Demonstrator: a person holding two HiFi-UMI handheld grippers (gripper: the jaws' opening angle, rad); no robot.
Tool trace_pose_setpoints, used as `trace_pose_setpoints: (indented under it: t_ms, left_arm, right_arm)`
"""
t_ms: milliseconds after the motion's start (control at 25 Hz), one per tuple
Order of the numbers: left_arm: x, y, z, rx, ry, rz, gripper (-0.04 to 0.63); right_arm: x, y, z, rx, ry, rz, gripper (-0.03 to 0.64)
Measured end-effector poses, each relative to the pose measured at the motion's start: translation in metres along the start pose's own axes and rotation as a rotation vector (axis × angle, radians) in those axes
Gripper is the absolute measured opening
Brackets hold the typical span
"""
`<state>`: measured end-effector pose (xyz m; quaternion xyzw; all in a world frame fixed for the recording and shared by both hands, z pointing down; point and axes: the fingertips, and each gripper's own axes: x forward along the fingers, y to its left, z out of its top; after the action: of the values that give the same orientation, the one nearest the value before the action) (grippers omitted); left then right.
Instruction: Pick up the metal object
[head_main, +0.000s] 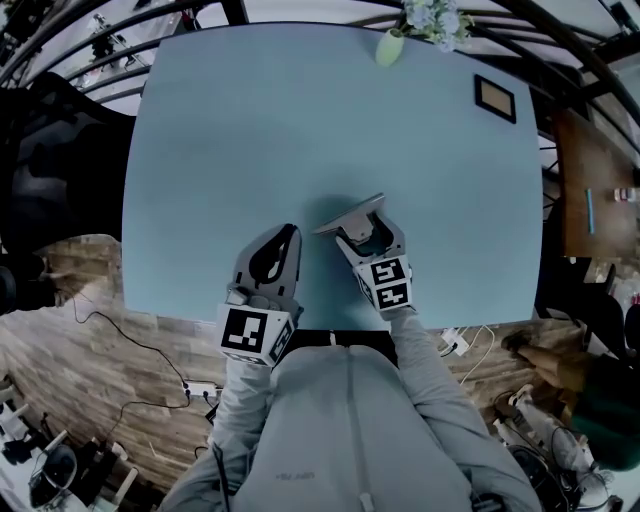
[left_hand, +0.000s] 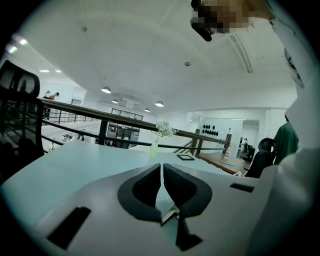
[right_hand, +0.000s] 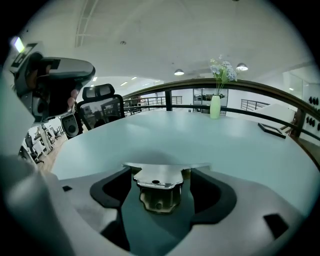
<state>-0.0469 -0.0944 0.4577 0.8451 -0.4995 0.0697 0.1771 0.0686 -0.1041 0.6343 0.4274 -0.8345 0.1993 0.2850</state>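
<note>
Cool, even light here, fed by round ceiling lamps (left_hand: 106, 90) overhead. The table (head_main: 300, 120) comes up a flat pale blue-green with no glare, just a soft shadow hugging the metal object (head_main: 350, 215) (its top plate gives a dull sheen in the right gripper view). Both gripper views bulge hard at the rim and fall to black in the corners, and whatever sits nearest the lens is soft. The head view is slightly hazy, with the floor (head_main: 90, 330) darker than the tabletop.
</note>
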Motion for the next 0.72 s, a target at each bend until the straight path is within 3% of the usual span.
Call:
trace_pose_setpoints:
  t_ms: [360,720]
  left_arm:
    - [-0.002,0.007,0.001,-0.003,0.001,-0.008,0.04]
    - [-0.001,0.009,0.002,0.001,-0.003,-0.018,0.04]
  right_arm:
    - [0.013,0.004,-0.008,-0.06,0.095,-0.016,0.347]
    - [0.012,0.002,-0.01,-0.065,0.092,-0.017,0.347]
